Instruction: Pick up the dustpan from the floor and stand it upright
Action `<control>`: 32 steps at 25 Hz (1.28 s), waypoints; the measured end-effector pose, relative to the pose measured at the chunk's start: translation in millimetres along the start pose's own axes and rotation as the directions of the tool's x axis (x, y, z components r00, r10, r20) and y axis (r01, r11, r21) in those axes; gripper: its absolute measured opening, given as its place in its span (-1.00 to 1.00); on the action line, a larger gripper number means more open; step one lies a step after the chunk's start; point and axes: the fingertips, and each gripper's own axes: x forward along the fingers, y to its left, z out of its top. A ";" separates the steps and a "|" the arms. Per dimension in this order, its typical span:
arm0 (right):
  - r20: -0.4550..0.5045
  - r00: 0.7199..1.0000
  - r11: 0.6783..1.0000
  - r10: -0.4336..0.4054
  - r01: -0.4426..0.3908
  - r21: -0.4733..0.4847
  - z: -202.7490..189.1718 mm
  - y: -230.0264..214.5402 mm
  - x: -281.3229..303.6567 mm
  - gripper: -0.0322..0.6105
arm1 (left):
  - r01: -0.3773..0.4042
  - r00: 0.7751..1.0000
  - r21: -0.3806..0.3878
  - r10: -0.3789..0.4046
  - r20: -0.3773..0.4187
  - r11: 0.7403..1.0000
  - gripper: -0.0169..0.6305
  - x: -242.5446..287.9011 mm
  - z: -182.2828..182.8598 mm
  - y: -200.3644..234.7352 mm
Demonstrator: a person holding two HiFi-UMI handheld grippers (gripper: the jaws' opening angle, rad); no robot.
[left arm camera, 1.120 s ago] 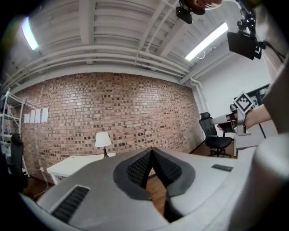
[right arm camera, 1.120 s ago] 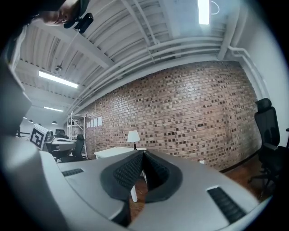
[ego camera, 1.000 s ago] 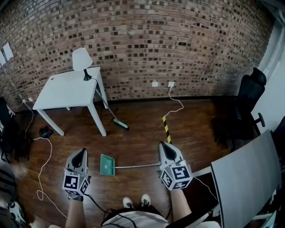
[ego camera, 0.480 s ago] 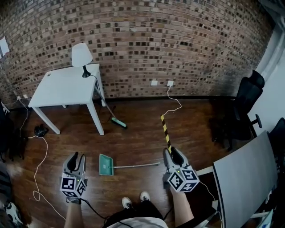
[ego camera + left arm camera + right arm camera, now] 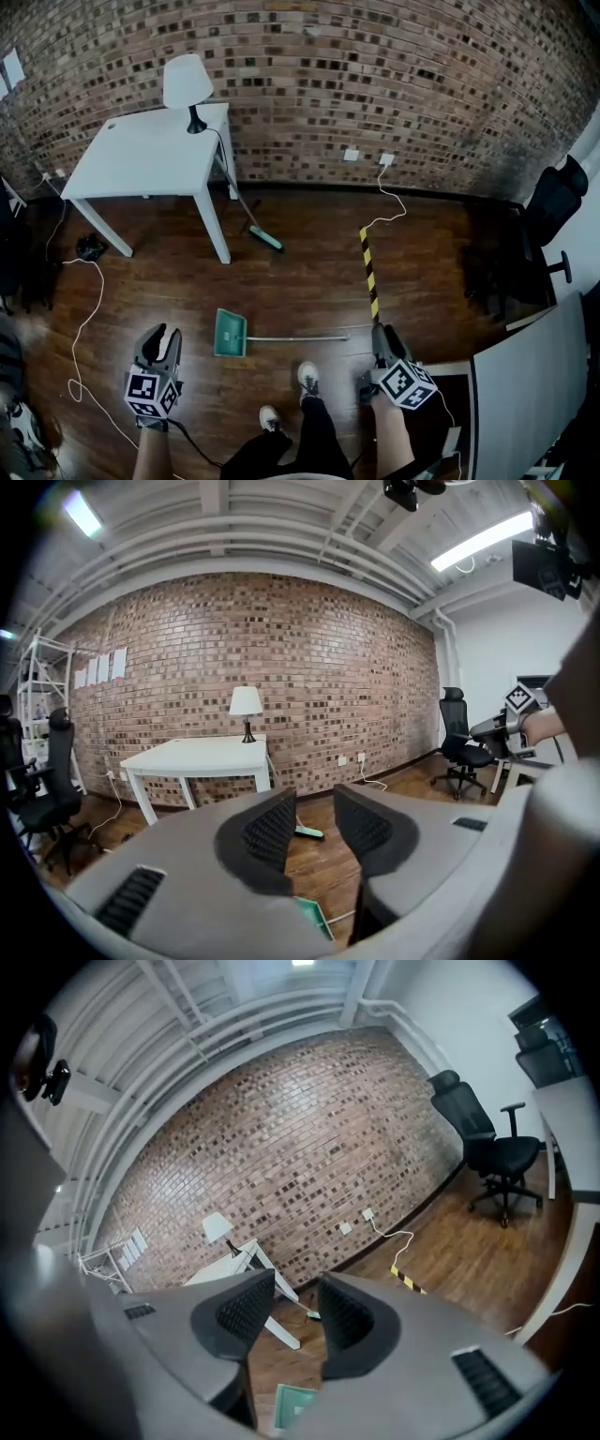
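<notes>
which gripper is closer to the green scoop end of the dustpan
Left. The left gripper hangs open just left of the dustpan's green scoop in the head view. The right gripper, also open, sits past the far tip of the handle, on the other side.

The floor [image 5: 281,291] is dark wood planks with a slight gloss. The wall [image 5: 375,84] is rough brick. The dustpan [image 5: 229,332] looks like green plastic with a thin metal handle. The tabletop [image 5: 141,159] is smooth matt white.
</notes>
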 end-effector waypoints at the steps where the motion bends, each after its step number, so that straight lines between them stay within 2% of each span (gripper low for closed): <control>1: -0.018 1.000 1.000 0.005 -0.005 0.003 -10.9 -5.8 11.1 -0.42 | -0.003 1.000 -0.002 0.003 -0.009 1.000 -0.51 6.6 -7.7 1.4; 4: -0.067 0.997 0.999 0.035 -0.035 0.003 -49.2 -19.9 56.3 -0.42 | 0.000 0.999 -0.003 0.000 -0.036 1.000 -0.51 36.6 -37.9 9.4; 7: -0.123 0.990 0.998 0.066 -0.068 -0.008 -90.2 -40.2 98.6 -0.42 | 0.018 0.996 -0.017 -0.019 -0.088 1.000 -0.51 69.0 -86.8 12.2; 12: -0.168 0.981 0.994 0.094 -0.102 -0.040 -172.6 -106.3 157.4 -0.37 | 0.028 0.984 -0.008 -0.029 -0.175 1.000 -0.51 131.8 -199.3 14.2; 14: -0.181 0.979 0.995 0.092 -0.099 -0.027 -215.2 -138.5 176.5 -0.37 | 0.017 0.978 -0.028 -0.022 -0.207 0.999 -0.51 153.5 -248.2 20.9; 17: -0.198 0.973 0.993 0.119 -0.113 0.041 -281.9 -186.2 204.9 -0.35 | -0.008 0.966 -0.091 -0.016 -0.258 0.996 -0.51 190.6 -321.8 36.1; 18: -0.205 0.968 0.988 0.148 -0.134 0.077 -305.0 -200.0 214.7 -0.23 | -0.016 0.961 -0.093 -0.010 -0.277 0.996 -0.51 203.4 -344.5 40.9; 21: -0.223 0.952 0.972 0.209 -0.177 0.155 -372.4 -240.7 242.4 -0.11 | -0.031 0.948 -0.054 0.012 -0.319 0.998 -0.51 237.4 -404.0 51.4; 24: -0.218 0.951 0.974 0.220 -0.201 0.104 -428.3 -280.7 263.8 -0.09 | -0.027 0.938 -0.049 0.008 -0.347 0.998 -0.51 270.6 -461.3 55.9; 26: -0.214 0.951 0.975 0.222 -0.213 0.062 -459.2 -298.9 270.4 -0.09 | -0.016 0.923 -0.097 -0.022 -0.385 0.995 -0.51 289.5 -505.1 56.8; 27: -0.210 0.952 0.974 0.224 -0.214 0.070 -474.2 -306.5 273.4 -0.09 | -0.016 0.911 -0.113 -0.032 -0.412 0.994 -0.51 296.0 -526.0 59.2; 29: -0.205 0.952 0.972 0.227 -0.209 0.108 -505.4 -322.3 279.1 -0.09 | -0.029 0.885 -0.102 -0.022 -0.464 0.994 -0.51 303.5 -558.3 67.0; 32: -0.230 0.948 0.970 0.219 -0.186 0.156 -547.6 -350.8 285.8 -0.09 | -0.043 0.865 -0.086 -0.006 -0.501 0.995 -0.50 313.8 -583.6 67.0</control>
